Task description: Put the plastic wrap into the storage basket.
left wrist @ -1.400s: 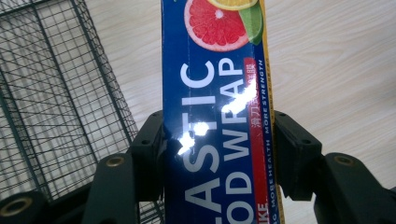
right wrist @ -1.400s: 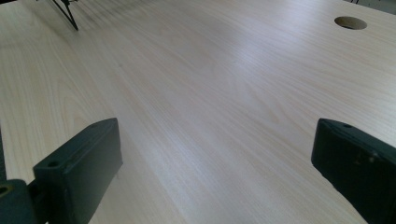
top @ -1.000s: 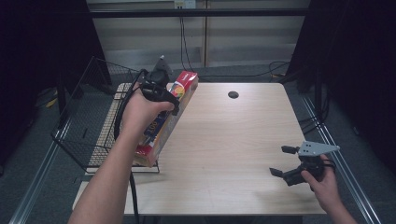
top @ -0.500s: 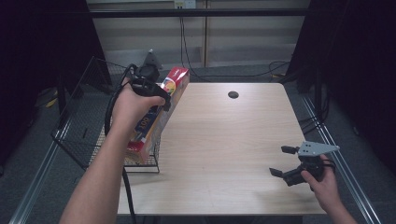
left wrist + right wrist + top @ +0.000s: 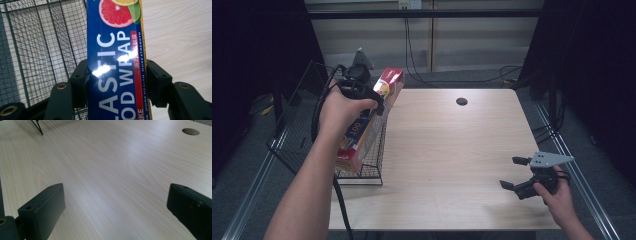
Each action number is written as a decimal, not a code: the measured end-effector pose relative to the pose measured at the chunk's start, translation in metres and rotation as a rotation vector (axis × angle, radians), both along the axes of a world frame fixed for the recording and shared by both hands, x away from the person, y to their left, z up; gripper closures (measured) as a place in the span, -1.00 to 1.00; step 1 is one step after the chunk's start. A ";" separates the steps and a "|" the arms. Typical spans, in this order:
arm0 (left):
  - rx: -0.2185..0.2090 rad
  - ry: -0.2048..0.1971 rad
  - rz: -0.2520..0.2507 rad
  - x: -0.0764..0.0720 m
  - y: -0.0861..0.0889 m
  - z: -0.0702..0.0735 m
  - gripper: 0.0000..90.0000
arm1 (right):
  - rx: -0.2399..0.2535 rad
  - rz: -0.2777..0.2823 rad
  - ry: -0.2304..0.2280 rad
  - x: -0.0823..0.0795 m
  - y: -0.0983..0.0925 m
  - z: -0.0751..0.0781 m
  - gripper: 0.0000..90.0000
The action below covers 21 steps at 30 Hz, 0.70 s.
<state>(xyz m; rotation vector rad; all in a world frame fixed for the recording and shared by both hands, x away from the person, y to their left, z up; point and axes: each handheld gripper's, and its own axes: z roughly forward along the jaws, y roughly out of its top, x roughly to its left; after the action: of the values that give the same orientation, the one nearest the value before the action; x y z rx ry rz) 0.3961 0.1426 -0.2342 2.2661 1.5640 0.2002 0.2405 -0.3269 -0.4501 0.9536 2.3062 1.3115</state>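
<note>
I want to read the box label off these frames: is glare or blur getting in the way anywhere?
In the left gripper view, two white glare patches sit on the plastic wrap box, washing out parts of the letters, though the print stays sharp. In the high view the box is small and soft, its lettering unreadable, and the room's edges are dark. In the right gripper view the table carries a pale sheen.

Light wooden table (image 5: 452,150), round hole (image 5: 461,101), wire basket (image 5: 369,165) seemingly at its left edge
</note>
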 end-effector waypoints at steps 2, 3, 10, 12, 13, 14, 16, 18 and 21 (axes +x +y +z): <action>-0.004 0.000 0.015 0.000 0.003 0.001 -0.01 | 0.002 0.000 0.003 0.000 0.000 0.000 -0.97; -0.005 -0.004 0.019 0.001 0.004 0.001 -0.01 | 0.001 -0.002 0.001 0.000 0.000 0.000 -0.96; -0.003 -0.009 0.046 0.004 0.014 0.003 -0.01 | 0.000 0.000 0.003 0.000 0.001 -0.001 -0.96; -0.011 -0.010 0.057 0.004 0.016 0.004 -0.01 | 0.001 0.003 0.005 0.000 0.001 -0.001 -0.97; -0.002 -0.009 0.049 0.005 0.017 0.004 -0.01 | 0.001 0.005 0.004 0.000 0.001 -0.001 -0.96; -0.010 -0.012 0.063 0.005 0.017 0.004 -0.01 | 0.001 0.005 0.005 0.001 0.001 -0.001 -0.96; -0.012 -0.015 0.064 0.006 0.019 0.004 -0.01 | 0.000 0.007 0.003 0.001 0.001 -0.001 -0.97; -0.007 -0.017 0.066 0.007 0.022 0.005 -0.01 | 0.000 0.008 0.003 0.001 0.001 -0.001 -0.97; -0.011 -0.014 0.076 0.008 0.024 0.006 -0.01 | 0.002 0.009 0.006 0.001 0.001 -0.001 -0.97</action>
<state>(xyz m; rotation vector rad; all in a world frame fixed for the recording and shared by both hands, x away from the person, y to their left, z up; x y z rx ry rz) 0.4043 0.1670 -0.2283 2.1938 1.6416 0.2276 0.2413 -0.3260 -0.4513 0.9502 2.3168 1.3171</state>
